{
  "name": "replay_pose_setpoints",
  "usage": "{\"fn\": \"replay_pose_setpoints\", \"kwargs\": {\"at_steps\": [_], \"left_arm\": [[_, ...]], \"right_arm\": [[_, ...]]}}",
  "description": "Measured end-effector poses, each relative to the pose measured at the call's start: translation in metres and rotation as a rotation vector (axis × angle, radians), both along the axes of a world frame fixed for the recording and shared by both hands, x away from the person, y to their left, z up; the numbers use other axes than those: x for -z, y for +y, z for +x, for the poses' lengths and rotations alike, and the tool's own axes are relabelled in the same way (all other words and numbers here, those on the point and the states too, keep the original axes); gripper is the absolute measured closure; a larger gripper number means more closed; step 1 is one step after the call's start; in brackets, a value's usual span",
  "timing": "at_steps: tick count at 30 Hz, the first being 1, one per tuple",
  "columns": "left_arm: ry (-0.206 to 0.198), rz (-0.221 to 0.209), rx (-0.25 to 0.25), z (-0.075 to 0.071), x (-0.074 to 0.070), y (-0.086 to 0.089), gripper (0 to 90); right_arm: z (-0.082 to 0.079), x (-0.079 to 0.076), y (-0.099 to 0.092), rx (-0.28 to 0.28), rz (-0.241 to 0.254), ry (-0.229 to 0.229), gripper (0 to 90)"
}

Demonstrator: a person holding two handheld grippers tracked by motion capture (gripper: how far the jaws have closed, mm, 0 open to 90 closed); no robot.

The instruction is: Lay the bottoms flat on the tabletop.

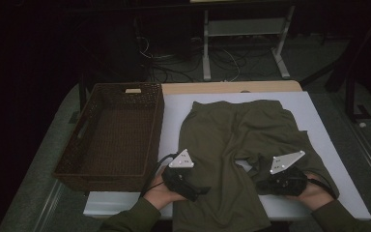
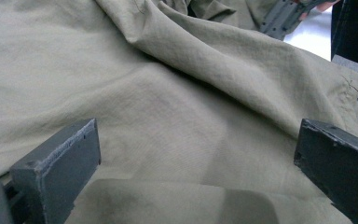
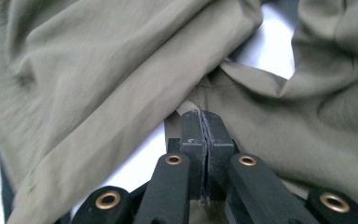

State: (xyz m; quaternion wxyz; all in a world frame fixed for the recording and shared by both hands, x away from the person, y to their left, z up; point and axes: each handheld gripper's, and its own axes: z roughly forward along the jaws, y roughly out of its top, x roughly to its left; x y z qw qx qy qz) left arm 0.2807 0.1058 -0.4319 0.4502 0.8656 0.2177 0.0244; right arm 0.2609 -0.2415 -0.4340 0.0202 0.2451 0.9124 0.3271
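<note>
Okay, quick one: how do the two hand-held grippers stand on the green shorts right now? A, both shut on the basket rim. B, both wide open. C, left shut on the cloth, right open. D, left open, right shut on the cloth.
D: the left hand-held gripper has its jaws wide apart over the shorts, while the right hand-held gripper has its jaws pressed together on a fold of cloth.

The high view looks forward and down over the white counter point(image 1: 319, 145); both gripper views sit close above the same olive-green cloth shorts point(image 1: 232, 140).
</note>
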Motion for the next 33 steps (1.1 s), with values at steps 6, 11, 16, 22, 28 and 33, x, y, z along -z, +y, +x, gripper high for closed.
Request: {"fn": "replay_pose_setpoints", "kwargs": {"at_steps": [6, 11, 16, 22, 28, 33], "left_arm": [[0.002, -0.002, 0.000, 0.000, 0.000, -0.001, 0.0], [0.000, -0.005, -0.006, 0.001, 0.000, 0.000, 0.0], [0.000, 0.000, 0.000, 0.000, 0.000, -0.001, 0.0], [0.001, 0.003, -0.001, 0.000, 0.000, -0.001, 0.0], [0.002, 0.002, 0.000, 0.000, 0.000, -0.001, 0.0], [0.001, 0.002, 0.005, 0.000, 0.000, -0.001, 0.0]], "right_arm": [[-0.007, -0.005, -0.010, 0.019, 0.038, -0.016, 78.7], [0.000, -0.015, -0.010, 0.086, 0.092, -0.077, 61.3], [0.016, -0.013, -0.002, 0.170, 0.066, -0.083, 54.3], [0.036, -0.003, 0.010, 0.239, 0.022, -0.073, 59.6], [0.045, 0.007, 0.015, 0.209, -0.037, -0.072, 82.6], [0.044, 0.007, 0.017, 0.159, -0.040, -0.077, 87.6]]}}
